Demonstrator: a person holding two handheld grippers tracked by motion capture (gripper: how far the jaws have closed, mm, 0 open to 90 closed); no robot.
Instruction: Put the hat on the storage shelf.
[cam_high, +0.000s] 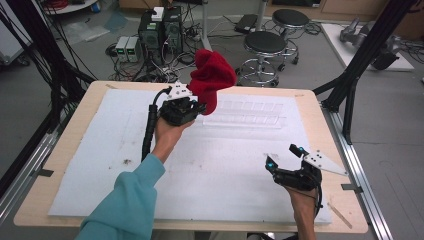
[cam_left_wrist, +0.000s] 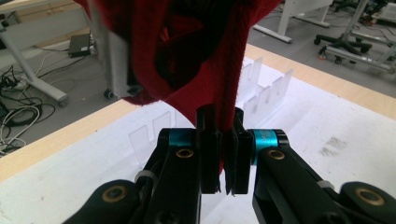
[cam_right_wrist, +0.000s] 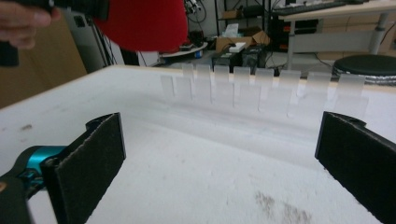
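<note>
We are holding a red knit garment (cam_high: 212, 76) aloft above the far side of the table (cam_high: 75, 125), our left gripper (cam_high: 194, 106) pinching its edge so it hangs free near the clear divider tray (cam_high: 245, 114); our right gripper (cam_high: 285, 159) is waiting low, jaws wide and empty.

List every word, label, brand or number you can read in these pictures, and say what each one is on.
No text can be read anywhere.
The white tag sewn to the red cloth held in the left gripper is blank or too blurred to tell.
The computer boxes on the floor are too small to read.
</note>
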